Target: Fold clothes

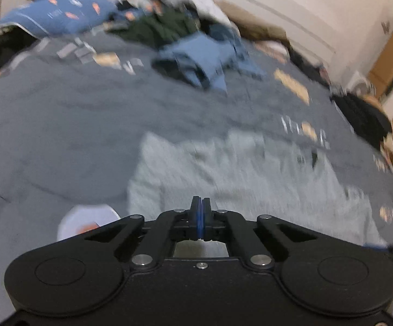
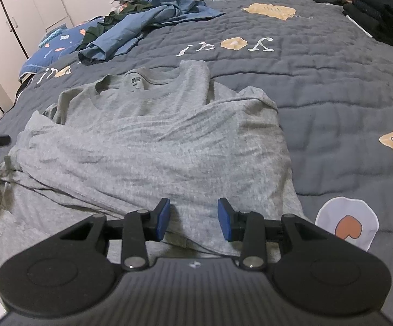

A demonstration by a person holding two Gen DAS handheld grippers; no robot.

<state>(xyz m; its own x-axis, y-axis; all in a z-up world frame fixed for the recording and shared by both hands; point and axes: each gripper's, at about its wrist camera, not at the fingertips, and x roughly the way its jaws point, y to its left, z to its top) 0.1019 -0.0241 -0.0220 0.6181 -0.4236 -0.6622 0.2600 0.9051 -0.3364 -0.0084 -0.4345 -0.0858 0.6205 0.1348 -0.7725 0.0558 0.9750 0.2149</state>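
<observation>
On the bed, a dark grey quilt (image 2: 318, 87) is spread, with stitched wavy lines, white letters and pale orange patches sewn on it. A grey T-shirt (image 2: 153, 141) lies on the quilt in the middle of the right wrist view. Its cloth is a soft heathered knit with many small wrinkles. The round collar with a small dark label points to 12 o'clock, and the lower part is folded up over the chest, so the shape is roughly a rectangle with a loose edge at 8 o'clock. At 11 o'clock from the shirt lies a crumpled blue garment (image 2: 142, 24) on a heap of other clothes, and dark clothes (image 2: 381, 16) lie at 1 o'clock near the bed edge.

The right gripper (image 2: 193, 217) is held low over the near hem of the shirt, pointing forward. Its two blue pads (image 2: 225, 217) stand wide apart and hold nothing; the grey cloth shows between them.

The left wrist view is blurred. The left gripper (image 1: 201, 216) has its blue pads pressed flat together with no gap. Whether any cloth is between them, I cannot tell. The grey shirt (image 1: 237, 168) lies just in front of it.
</observation>
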